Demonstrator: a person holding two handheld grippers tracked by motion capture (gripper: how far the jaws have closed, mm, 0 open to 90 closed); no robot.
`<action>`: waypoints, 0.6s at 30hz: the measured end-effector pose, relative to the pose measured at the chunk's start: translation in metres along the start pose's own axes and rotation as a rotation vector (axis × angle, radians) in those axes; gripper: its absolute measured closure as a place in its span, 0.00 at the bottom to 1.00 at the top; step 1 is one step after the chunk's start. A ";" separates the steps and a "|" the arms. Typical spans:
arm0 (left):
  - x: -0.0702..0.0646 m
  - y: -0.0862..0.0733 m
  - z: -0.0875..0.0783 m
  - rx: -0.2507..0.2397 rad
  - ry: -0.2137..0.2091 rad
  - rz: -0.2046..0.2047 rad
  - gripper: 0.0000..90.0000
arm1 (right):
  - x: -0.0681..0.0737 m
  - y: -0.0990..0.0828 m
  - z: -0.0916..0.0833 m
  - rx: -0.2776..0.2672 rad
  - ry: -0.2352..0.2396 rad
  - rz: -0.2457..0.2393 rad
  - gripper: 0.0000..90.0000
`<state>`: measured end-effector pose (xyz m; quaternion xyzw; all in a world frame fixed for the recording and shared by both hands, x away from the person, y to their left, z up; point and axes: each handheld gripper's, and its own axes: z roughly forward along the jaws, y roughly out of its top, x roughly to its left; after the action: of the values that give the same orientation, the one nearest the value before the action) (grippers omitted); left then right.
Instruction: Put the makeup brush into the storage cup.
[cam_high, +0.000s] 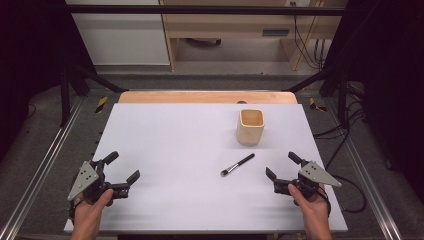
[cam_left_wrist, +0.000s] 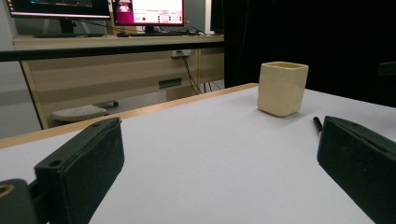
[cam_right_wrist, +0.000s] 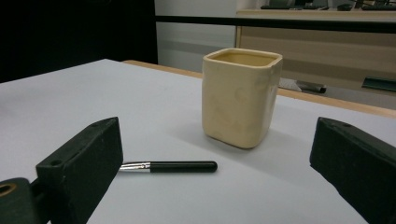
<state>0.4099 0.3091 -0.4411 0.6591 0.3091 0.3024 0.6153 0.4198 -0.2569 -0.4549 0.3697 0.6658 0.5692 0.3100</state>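
On the white table (cam_high: 165, 135), both hand-held grippers, left (cam_high: 123, 167) and right (cam_high: 281, 164), stand with jaws apart near the brush (cam_high: 237, 165).

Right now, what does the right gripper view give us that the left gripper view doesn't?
Right gripper view alone: the brush's silver ferrule and most of its black handle, lying flat in front of the cup, plus a look into the cup's mouth.
Left gripper view alone: monitors on the desk behind, and just the handle's tip beside the right-hand jaw.
Both: the cream square cup upright on the white table, open black jaws with nothing between them.
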 end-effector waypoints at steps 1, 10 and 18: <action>0.000 0.000 0.000 -0.001 0.001 0.003 0.00 | 0.000 0.000 0.000 0.000 0.000 0.000 0.03; -0.002 0.001 0.000 -0.001 -0.006 0.005 0.00 | 0.006 -0.003 0.003 0.041 0.034 -0.050 0.05; -0.002 0.001 0.001 0.000 -0.004 0.006 0.00 | 0.005 -0.004 0.006 0.061 0.042 -0.055 0.04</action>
<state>0.4093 0.3070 -0.4400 0.6607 0.3061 0.3027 0.6150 0.4211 -0.2496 -0.4595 0.3487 0.6989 0.5476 0.3002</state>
